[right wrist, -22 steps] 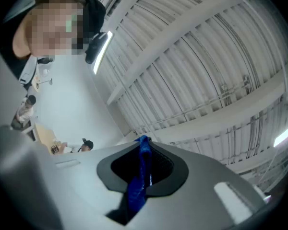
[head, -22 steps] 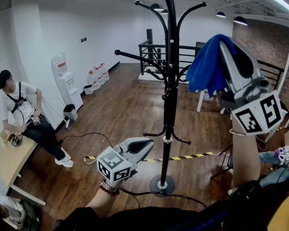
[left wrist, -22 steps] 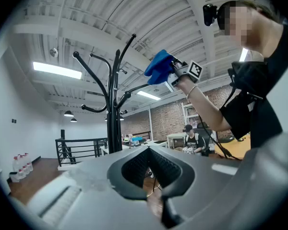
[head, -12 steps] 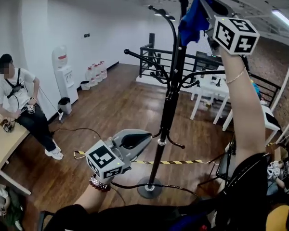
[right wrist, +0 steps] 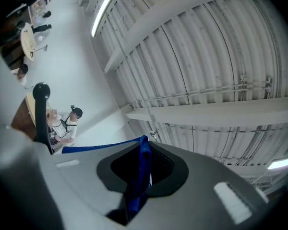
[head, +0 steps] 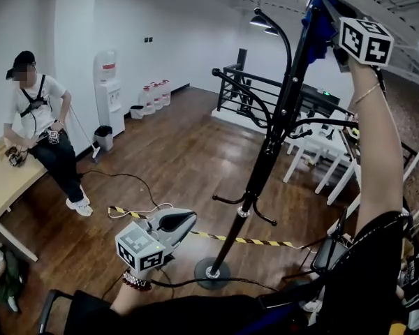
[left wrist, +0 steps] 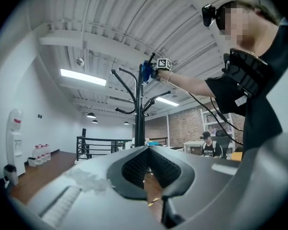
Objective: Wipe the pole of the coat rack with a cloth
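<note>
The black coat rack (head: 269, 149) stands on a round base (head: 208, 271) on the wooden floor, its pole leaning up to the right in the head view. My right gripper (head: 329, 11) is raised at arm's length to the pole's top, shut on a blue cloth (head: 316, 21) that lies against the pole there. In the right gripper view the blue cloth (right wrist: 142, 169) is pinched between the jaws. My left gripper (head: 188, 220) hangs low, left of the pole and apart from it, shut on nothing. The left gripper view shows the coat rack (left wrist: 139, 119) and the blue cloth (left wrist: 145, 74) ahead.
A person (head: 42, 121) sits at the left by a wooden table (head: 7, 187). A water dispenser (head: 109, 93) stands at the wall. Yellow-black tape (head: 262, 241) and cables cross the floor near the base. White tables and chairs (head: 321, 166) stand right of the rack.
My right gripper has risen with the blue cloth from beside the rack's arms to the pole's top. The left gripper has stayed low.
</note>
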A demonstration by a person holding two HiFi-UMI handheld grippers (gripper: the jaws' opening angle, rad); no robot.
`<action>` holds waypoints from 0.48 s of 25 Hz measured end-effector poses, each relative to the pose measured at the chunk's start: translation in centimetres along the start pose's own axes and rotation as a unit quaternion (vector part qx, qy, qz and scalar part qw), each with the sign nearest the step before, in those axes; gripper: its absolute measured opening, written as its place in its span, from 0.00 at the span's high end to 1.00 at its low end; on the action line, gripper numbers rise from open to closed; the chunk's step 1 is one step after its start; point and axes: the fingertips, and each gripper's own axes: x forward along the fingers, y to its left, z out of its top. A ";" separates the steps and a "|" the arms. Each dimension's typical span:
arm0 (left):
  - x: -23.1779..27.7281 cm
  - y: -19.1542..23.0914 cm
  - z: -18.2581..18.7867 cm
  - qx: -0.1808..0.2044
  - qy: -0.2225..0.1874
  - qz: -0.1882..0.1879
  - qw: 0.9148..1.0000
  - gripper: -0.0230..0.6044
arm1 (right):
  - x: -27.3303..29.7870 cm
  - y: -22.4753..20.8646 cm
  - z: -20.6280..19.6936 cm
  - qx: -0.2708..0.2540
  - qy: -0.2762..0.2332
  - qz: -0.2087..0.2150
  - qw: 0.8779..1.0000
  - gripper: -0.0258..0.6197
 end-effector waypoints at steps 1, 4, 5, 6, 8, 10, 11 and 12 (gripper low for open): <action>-0.5 0.4 0.1 -0.005 -0.007 0.005 1.000 0.95 | 0.3 -0.1 0.2 -0.002 0.002 0.001 1.000 0.92; -1.4 1.1 0.9 -0.013 -0.039 0.018 0.999 0.96 | 1.4 -0.8 0.7 0.001 0.000 -0.007 1.000 0.92; -1.5 1.2 0.9 -0.014 -0.045 0.020 0.999 0.96 | 1.7 -1.0 0.4 0.004 0.001 -0.009 1.000 0.92; -1.5 1.2 0.6 -0.015 -0.047 0.020 0.999 0.96 | 2.0 -1.1 0.1 0.012 0.002 -0.008 1.000 0.92; -1.5 1.0 0.1 -0.011 -0.042 0.019 0.999 0.95 | 2.3 -0.8 -0.8 0.032 0.006 -0.001 0.999 0.92; -1.7 0.6 -0.3 -0.006 -0.037 0.018 0.999 0.96 | 2.0 -0.4 -1.6 0.036 0.019 0.001 0.999 0.92; -1.7 0.4 -0.4 -0.006 -0.037 0.018 0.999 0.96 | 1.8 -0.1 -1.9 0.031 0.026 0.003 0.999 0.92; -1.7 0.3 -0.4 -0.006 -0.039 0.018 0.999 0.95 | 1.6 0.3 -2.2 0.025 0.031 0.008 0.999 0.92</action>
